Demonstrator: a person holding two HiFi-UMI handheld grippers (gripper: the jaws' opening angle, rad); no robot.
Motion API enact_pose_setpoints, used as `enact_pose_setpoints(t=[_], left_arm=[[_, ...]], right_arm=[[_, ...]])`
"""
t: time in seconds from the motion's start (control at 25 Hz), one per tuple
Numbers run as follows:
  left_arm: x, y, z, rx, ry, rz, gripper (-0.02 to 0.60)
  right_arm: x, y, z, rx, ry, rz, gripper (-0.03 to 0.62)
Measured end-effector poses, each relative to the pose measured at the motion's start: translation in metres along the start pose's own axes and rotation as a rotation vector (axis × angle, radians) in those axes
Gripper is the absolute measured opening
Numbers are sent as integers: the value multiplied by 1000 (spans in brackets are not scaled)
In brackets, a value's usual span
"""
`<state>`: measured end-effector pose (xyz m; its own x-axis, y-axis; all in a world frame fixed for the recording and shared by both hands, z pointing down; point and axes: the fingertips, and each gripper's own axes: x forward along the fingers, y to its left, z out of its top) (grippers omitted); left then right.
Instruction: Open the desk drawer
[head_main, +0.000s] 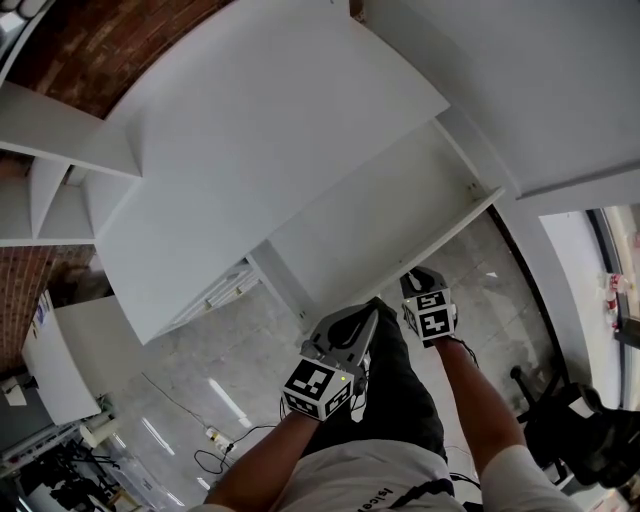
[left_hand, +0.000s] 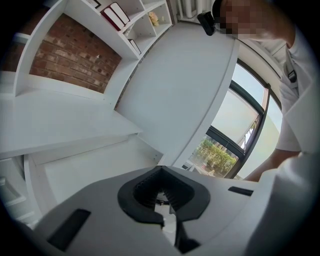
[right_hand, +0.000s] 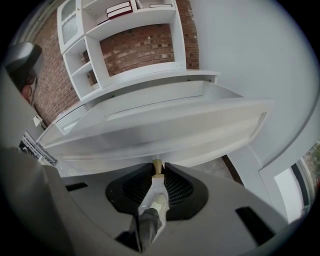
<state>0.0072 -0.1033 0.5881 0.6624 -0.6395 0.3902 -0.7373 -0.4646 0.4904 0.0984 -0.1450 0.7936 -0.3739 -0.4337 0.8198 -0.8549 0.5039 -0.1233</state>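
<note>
The right claw (right_hand: 157, 165) is clamped on the small brass knob (right_hand: 157, 168) at the lower middle of the right gripper view. In the head view the white drawer (head_main: 385, 210) stands pulled out from under the worktop (head_main: 250, 140), at centre right. The left claw (left_hand: 161, 170) is closed on nothing, just below the drawer's front edge.

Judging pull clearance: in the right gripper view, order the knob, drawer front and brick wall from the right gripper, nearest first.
1. Knob: bottom centre, gripped between the jaws.
2. Drawer front: just beyond, across the middle.
3. Brick wall: top, behind the shelves.
</note>
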Motion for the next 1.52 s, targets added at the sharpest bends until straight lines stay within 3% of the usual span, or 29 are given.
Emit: enact_pose_setpoints(t=[0.52, 0.92, 1.2, 1.52], left_arm=[[-10, -22, -9, 31, 6, -34, 11], [-25, -25, 3, 44, -6, -29, 11], [-42, -35, 17, 34, -13, -19, 11], [-64, -54, 57, 65, -58, -30, 11]], right_arm=[[-13, -5, -18, 61, -10, -30, 80], [-51, 6, -8, 100, -35, -72, 55], [-100, 26, 14, 154, -84, -56, 35], [-171, 54, 83, 150, -259, -14, 28]])
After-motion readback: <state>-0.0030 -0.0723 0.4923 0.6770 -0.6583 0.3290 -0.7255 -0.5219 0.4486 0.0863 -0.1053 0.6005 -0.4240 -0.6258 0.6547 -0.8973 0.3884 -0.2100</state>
